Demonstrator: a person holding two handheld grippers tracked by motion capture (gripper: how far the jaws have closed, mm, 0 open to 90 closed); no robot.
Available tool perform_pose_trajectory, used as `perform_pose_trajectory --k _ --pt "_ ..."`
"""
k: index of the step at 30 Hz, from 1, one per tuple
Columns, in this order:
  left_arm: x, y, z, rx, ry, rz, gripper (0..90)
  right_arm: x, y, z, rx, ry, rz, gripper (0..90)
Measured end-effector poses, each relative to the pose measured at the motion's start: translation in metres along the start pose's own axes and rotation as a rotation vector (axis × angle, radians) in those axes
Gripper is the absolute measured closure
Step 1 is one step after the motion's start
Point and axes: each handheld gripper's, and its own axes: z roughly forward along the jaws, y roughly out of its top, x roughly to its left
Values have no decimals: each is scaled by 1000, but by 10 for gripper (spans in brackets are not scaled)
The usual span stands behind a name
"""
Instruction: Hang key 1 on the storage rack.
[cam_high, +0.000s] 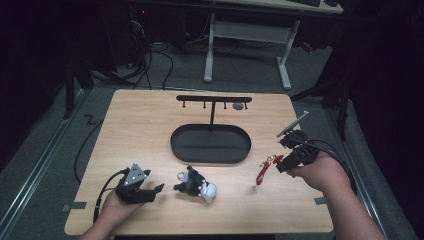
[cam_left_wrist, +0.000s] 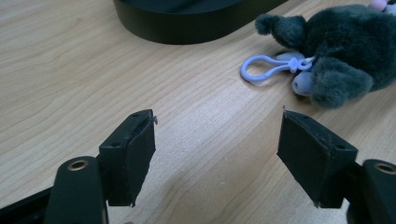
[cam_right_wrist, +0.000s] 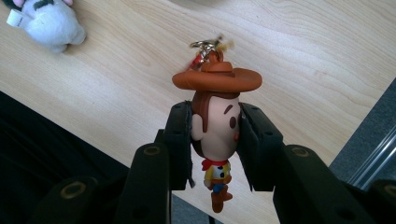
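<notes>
While the left tongs (cam_high: 156, 189) rest wide apart on the worktop (cam_high: 140, 130) with nothing between them, the plush (cam_high: 196, 185) lies just to their right; the left gripper view adds its lilac clip (cam_left_wrist: 266, 67), flat on the wood. Behind sits the black tray (cam_high: 210, 143), nothing visible in it, with a hook rack (cam_high: 213, 99) rising at its far edge. At the right, the right tongs (cam_right_wrist: 215, 140) grip the cowboy figure (cam_right_wrist: 215, 126) by the head, above the worktop; its face shows in the right gripper view.
</notes>
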Motion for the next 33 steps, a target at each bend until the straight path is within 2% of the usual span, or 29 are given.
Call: perform_pose_trajectory --k 2,3,5,18,23,33 --pt "0 1 0 3 1 0 279 2 4 -1 8 -4 8 669" --pt "0 1 0 3 1 0 278 2 6 -1 5 -4 -6 669" --pt "0 1 -2 -15 8 -1 279 3 10 -3 5 -8 -7 669" --pt "2 1 -2 -6 1 -1 280 1 29 -8 -19 -25 -5 670" --pt "2 -1 -4 -7 3 -2 280 1 40 -11 -46 -32 -20 670" --pt "6 -3 -8 -13 0 -22 280 -3 60 -15 -65 -42 -1 670"
